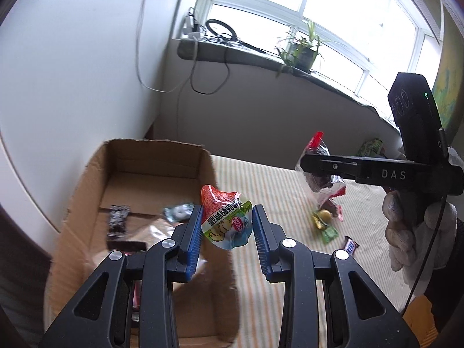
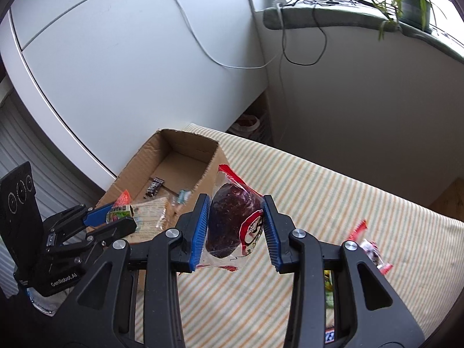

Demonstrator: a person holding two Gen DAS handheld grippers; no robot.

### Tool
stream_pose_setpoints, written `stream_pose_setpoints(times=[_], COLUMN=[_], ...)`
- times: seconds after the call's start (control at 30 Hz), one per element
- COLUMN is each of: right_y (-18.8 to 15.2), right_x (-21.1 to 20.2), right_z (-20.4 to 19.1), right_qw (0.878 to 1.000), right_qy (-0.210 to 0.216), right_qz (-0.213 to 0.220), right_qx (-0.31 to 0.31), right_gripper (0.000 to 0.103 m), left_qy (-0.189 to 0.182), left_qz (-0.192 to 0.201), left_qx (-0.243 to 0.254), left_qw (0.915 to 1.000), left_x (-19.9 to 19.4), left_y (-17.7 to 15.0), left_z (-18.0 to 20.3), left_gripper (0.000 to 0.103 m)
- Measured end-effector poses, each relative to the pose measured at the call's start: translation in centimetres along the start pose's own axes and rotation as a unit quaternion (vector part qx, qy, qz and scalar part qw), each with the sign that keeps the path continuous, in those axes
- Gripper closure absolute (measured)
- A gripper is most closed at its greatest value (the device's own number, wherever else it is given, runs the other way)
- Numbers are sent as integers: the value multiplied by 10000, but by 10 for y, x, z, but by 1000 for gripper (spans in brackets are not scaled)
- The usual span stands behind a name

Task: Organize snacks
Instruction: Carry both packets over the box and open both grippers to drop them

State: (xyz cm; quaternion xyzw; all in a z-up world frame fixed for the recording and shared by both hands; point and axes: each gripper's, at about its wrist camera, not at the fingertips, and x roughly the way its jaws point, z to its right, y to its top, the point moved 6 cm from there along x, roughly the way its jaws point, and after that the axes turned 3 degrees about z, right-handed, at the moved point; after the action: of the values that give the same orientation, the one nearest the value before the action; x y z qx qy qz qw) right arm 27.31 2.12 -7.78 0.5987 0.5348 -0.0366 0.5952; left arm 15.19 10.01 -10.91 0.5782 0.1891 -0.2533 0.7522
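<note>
Over the striped cloth (image 1: pixel 261 191) you held both grippers in the air, each clamped on a snack. Your left gripper (image 1: pixel 227 226) pinched a small jelly cup (image 1: pixel 224 217), red and green on its label, between its blue pads (image 1: pixel 195 232), and it hung above the near right edge of the cardboard box (image 1: pixel 87 179). Your right gripper (image 2: pixel 235 220) squeezed a clear packet of dark red snack (image 2: pixel 232 217), just right of the box and above the cloth. Inside the box lay a dark wrapped candy (image 1: pixel 117 220) and a pale wrapper (image 1: pixel 177 211). More sweets (image 1: pixel 324 223) and a chocolate bar (image 1: pixel 351 246) sat loose on the cloth beside your gloved hand (image 1: pixel 411 232).
</note>
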Motion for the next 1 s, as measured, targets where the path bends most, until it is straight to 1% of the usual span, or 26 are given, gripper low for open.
stream_pose_setpoints(times=[0.17,0.43,0.77,1.0], right_y=[10,22,30,32], right_x=[20,54,84,97], right_z=[-20,-49,-71,-74], right_qw=[9998,9989,9972,9966], right_qy=[126,331,534,586], right_qz=[-69,-227,-396,-482], right_qx=[-97,-240,-341,-322], right_gripper=[65,65,65,65], left_qy=[193,307,430,484], left_qz=[68,68,138,140], left_qx=[-213,-504,-608,-614], left_qw=[9996,9982,9971,9968], left_x=[-3,1,3,5], left_y=[7,12,20,21], left_z=[-29,-58,-73,-76], left_gripper=[71,71,71,71])
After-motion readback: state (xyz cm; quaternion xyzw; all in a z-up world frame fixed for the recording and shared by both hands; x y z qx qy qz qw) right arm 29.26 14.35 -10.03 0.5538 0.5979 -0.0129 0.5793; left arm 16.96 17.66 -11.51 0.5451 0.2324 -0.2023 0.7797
